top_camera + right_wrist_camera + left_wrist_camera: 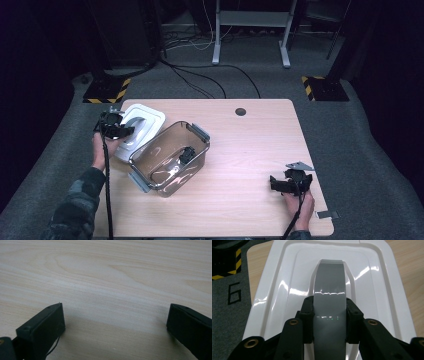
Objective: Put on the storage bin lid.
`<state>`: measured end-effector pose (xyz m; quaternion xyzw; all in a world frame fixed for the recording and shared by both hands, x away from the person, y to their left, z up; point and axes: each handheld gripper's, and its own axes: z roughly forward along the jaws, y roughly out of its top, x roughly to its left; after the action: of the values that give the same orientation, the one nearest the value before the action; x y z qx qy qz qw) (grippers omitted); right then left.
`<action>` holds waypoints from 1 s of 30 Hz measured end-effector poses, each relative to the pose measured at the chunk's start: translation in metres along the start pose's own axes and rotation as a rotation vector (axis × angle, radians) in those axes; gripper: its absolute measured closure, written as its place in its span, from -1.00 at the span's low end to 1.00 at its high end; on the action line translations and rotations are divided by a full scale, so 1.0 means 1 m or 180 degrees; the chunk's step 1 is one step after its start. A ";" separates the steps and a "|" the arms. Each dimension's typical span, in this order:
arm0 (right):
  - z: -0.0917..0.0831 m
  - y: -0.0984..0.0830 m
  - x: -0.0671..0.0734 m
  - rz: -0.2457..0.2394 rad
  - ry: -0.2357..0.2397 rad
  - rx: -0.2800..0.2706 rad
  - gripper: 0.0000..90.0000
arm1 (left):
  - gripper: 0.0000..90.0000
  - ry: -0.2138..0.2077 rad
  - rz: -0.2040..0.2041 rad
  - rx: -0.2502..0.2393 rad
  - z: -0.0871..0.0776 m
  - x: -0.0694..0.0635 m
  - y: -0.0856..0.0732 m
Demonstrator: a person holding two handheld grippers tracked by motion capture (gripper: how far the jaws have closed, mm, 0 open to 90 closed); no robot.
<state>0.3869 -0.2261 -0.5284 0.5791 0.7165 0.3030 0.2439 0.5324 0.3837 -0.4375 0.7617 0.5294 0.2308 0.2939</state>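
A white box lid (145,125) with a grey handle (329,285) is at the table's left rear. My left gripper (122,131) is shut on that grey handle; its pads (308,315) press on both sides of it, and the lid tilts up off the wood. Beside it stands a clear plastic box (170,157) with grey latches and a small black object (187,154) inside. My right gripper (281,184) rests near the table's front right, open, with bare wood between its fingers (47,322).
A round cable hole (240,111) sits at the table's (250,150) far middle. A small grey plate (327,215) lies at the front right corner. Grey carpet, cables and stands with yellow-black hazard tape (107,95) surround the table.
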 end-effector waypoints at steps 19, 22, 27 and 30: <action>0.000 0.000 0.000 0.0001 0.0005 -0.0001 -0.98 | 0.48 -0.0068 0.0125 -0.0191 -0.050 0.005 0.030; 0.000 0.000 0.000 0.0001 0.0004 0.0000 -0.98 | 0.48 -0.0080 0.0144 -0.0236 -0.058 0.004 0.035; 0.000 0.000 0.000 0.0000 0.0005 0.0000 -0.98 | 0.48 -0.0111 0.0172 -0.0263 -0.068 0.002 0.042; 0.000 0.000 0.000 0.0002 0.0005 0.0000 -0.98 | 0.48 -0.0139 0.0200 -0.0279 -0.073 -0.001 0.045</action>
<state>0.3869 -0.2260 -0.5283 0.5791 0.7165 0.3035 0.2433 0.5143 0.3859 -0.3534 0.7691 0.4881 0.2462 0.3311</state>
